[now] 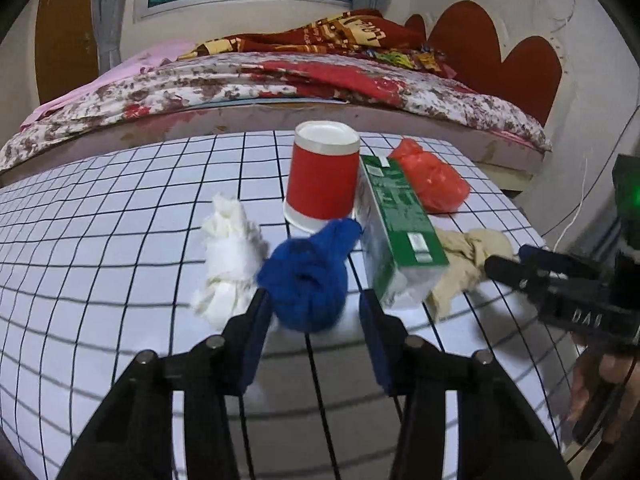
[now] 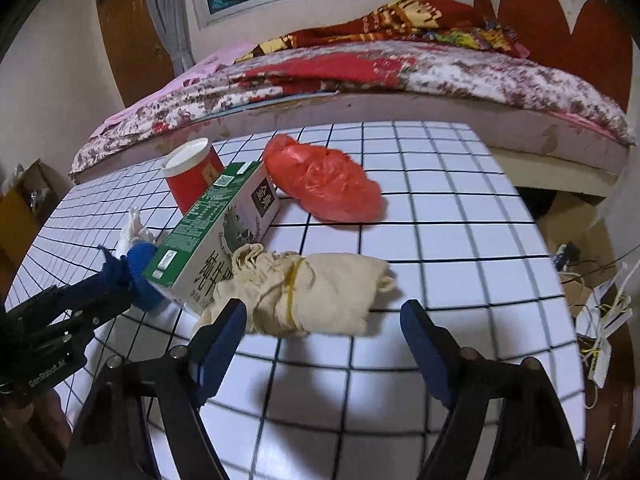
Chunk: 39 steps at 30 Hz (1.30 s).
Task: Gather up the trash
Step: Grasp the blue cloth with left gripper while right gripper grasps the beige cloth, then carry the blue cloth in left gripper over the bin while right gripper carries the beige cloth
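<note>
The bed (image 1: 304, 80) fills the upper half of both views, its floral quilt hanging over the mattress edge just behind the table's far rim. The table (image 2: 460, 216), white with a black grid, takes the middle and lower frame. In the right wrist view its right half is bare out to the curved right edge, beyond which the floor holds cardboard and cables; in the left wrist view the whole left side of the grid lies open.

The trash is bunched at the centre. A green and white milk carton (image 2: 216, 236) lies on its side, with an upside-down red paper cup (image 1: 324, 176) just beside its far end. A crumpled red plastic bag (image 2: 324, 182) sits behind the carton, toward the far edge. A beige cloth bundle (image 2: 316, 292), bound with a yellow rubber band, lies against the carton's near end. A blue cloth ball (image 1: 308, 276) rests on the carton's other side, and a white tissue wad (image 1: 228, 256) touches it on the left.

The left gripper (image 1: 312, 300) is partly closed around the blue ball, its fingertips at the ball's sides; whether they press cannot be told. The right gripper (image 2: 324, 312) stands wide, released, its left fingertip at the beige bundle's edge and the right one apart on bare grid.
</note>
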{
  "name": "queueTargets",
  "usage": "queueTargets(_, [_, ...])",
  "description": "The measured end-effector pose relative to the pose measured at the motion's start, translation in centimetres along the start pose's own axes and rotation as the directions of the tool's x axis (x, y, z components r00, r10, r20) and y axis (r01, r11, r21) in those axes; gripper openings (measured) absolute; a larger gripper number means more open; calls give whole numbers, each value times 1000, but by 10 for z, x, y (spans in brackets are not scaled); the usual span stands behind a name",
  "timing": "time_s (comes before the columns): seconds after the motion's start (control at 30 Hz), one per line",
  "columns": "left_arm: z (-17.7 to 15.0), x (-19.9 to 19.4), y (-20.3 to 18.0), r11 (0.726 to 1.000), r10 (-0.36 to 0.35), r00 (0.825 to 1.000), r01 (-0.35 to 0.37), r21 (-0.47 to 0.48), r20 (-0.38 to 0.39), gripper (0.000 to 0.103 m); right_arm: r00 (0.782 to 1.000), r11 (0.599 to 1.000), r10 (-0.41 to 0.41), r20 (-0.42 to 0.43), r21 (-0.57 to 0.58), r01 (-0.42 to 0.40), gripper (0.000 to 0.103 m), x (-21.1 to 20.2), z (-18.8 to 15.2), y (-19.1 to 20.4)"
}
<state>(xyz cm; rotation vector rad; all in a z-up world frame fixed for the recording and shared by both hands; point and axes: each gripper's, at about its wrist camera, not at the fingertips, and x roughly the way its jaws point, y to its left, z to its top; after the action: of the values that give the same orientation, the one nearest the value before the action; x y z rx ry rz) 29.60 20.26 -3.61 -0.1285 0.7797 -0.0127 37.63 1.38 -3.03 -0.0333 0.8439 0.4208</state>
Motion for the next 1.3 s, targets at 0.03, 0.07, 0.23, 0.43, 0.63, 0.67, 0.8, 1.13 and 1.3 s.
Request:
queueTargets(0.03, [2, 2, 0, 1000, 1, 1000, -1, 0, -3, 48, 1000, 1000, 3, -4, -2, -3, 81, 6, 3, 1])
queueTargets(0.07, [4, 6, 0, 1000, 5, 1000, -5, 3, -8, 48, 1000, 1000, 3, -10, -6, -3, 80, 10, 5, 1])
queueTargets(0.23, [7, 18, -6, 998, 48, 998, -46, 52, -38, 47, 999, 1000, 18, -34, -18, -18, 60, 20, 7, 2])
queueTargets(0.43, [7, 25, -20, 987, 97, 994, -90, 135, -44, 40, 998, 999, 33, -56, -30, -35, 47, 21, 2, 3])
queueTargets(0.63, [8, 14, -22, 992, 56, 998, -52, 113, -35, 26, 997, 997, 56, -53, -48, -59, 32, 8, -3, 1])
queueTargets(0.67, [6, 9, -23, 992, 54, 998, -50, 112, -26, 26, 998, 997, 52, -47, -51, -54, 31, 3, -4, 0])
queueTargets(0.8, [0, -14, -27, 994, 48, 999, -50, 94, 21, 26, 999, 998, 37, -7, -48, -37, 31, -19, -5, -8])
queueTargets(1.13, [-27, -74, -41, 998, 24, 995, -29, 48, 100, 26, 999, 1000, -2, 44, -23, 3, 31, -85, -20, -37])
queueTargets(1.3, [-39, -96, -55, 1000, 3, 992, -6, 27, 125, 26, 997, 999, -25, 68, -20, 26, 32, -121, -32, -47])
